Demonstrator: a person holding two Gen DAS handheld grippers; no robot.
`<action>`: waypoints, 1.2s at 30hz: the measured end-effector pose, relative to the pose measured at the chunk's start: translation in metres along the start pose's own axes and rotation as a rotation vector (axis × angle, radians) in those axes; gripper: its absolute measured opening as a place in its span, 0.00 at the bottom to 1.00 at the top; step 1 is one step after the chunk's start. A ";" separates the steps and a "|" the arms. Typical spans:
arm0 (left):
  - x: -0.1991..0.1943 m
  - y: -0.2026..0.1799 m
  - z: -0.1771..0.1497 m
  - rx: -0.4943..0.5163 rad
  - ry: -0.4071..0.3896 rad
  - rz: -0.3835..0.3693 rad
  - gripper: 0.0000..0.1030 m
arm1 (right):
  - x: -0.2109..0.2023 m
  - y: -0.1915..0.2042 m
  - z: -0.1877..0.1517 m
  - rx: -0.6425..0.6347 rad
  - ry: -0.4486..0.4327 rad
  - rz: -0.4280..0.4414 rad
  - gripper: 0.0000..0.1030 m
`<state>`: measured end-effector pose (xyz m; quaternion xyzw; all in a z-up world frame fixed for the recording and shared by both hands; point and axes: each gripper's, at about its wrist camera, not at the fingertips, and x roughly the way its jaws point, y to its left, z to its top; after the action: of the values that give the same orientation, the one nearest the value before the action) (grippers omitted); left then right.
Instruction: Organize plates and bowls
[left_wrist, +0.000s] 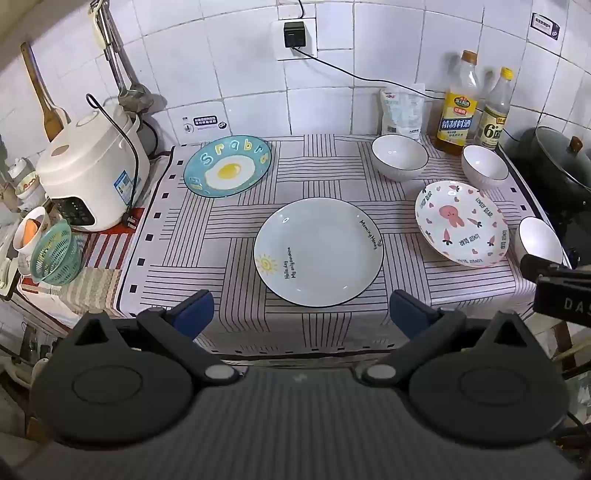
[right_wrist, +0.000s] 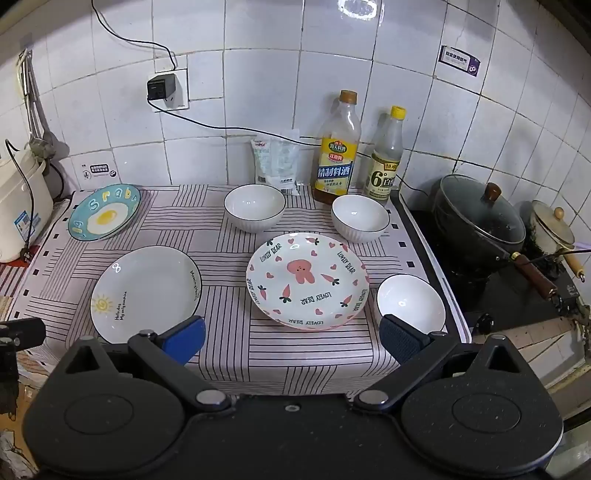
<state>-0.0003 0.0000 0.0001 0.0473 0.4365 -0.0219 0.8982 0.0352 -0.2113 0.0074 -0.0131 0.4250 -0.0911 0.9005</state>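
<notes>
Right wrist: pink plate (right_wrist: 307, 281), bear, carrots, hearts, "LOVELY DEAR".

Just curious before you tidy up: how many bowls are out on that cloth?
3. One bowl at the back by the white bag, one before the bottles, one at the near right corner. None looks hidden.

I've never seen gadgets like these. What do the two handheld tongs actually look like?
Both match: the left tongs and right tongs each have black angled arms with silver pivot pins, round black housings and blue padded fingertips. White "DA" lettering marks one body.
</notes>
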 end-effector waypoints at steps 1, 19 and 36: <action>0.001 0.000 0.000 0.001 0.012 0.000 1.00 | 0.000 0.000 0.000 -0.001 -0.001 -0.001 0.99; -0.001 -0.003 0.001 -0.003 0.000 -0.008 1.00 | 0.001 0.004 -0.002 -0.012 0.001 -0.002 0.99; 0.003 -0.002 -0.004 0.015 0.012 -0.024 1.00 | -0.001 0.003 -0.004 -0.016 0.005 -0.008 0.99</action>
<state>-0.0020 -0.0014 -0.0049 0.0491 0.4422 -0.0356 0.8949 0.0325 -0.2077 0.0053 -0.0216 0.4279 -0.0912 0.8989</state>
